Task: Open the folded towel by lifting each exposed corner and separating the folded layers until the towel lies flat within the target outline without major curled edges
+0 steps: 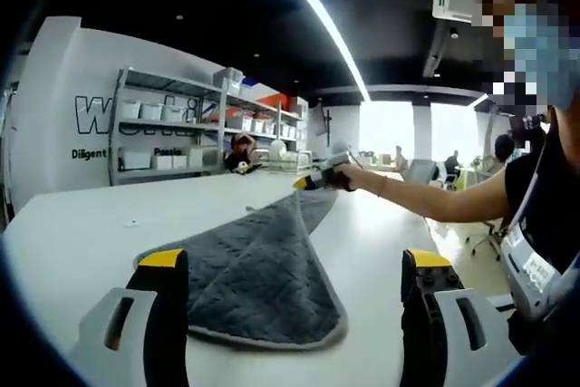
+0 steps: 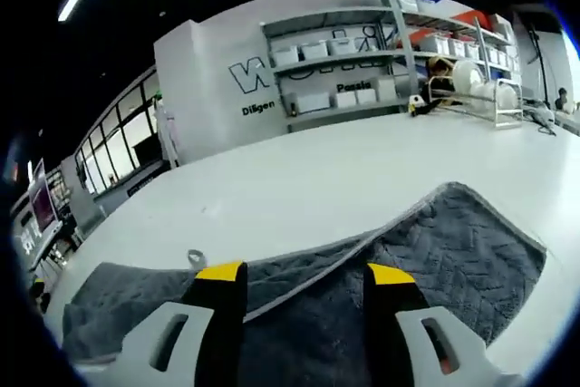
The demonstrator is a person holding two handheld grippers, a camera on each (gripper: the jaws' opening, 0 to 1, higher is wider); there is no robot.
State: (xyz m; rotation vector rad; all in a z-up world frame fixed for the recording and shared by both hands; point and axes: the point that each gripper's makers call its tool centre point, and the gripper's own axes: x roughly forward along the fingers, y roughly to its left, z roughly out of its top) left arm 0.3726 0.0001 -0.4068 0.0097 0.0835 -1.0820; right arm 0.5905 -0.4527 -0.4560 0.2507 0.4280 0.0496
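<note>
Towel: grey quilted towel [image 1: 258,283] on the white counter [image 1: 82,224], partly unfolded, far corner lifted.
Right gripper [image 1: 319,178]: at the far end, seemingly clamped on that corner; in its own view the towel edge [image 2: 308,269] passes between its jaws.
Left gripper [image 1: 294,283]: jaws apart, holding nothing, over the near end.
Risk: corner could slip and fall back folded, or the towel could drag.
Writing: wall lettering [image 2: 258,108] partly readable, "Diligen…", "Passio…".

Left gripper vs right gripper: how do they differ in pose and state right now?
The left gripper has its jaws spread wide, short of the grey towel's near edge; the right gripper has its jaws closer together and over the towel. The left hangs free of the cloth; the right, seen from the left gripper view, lifts the far corner. Both have yellow-tipped black jaws.
</note>
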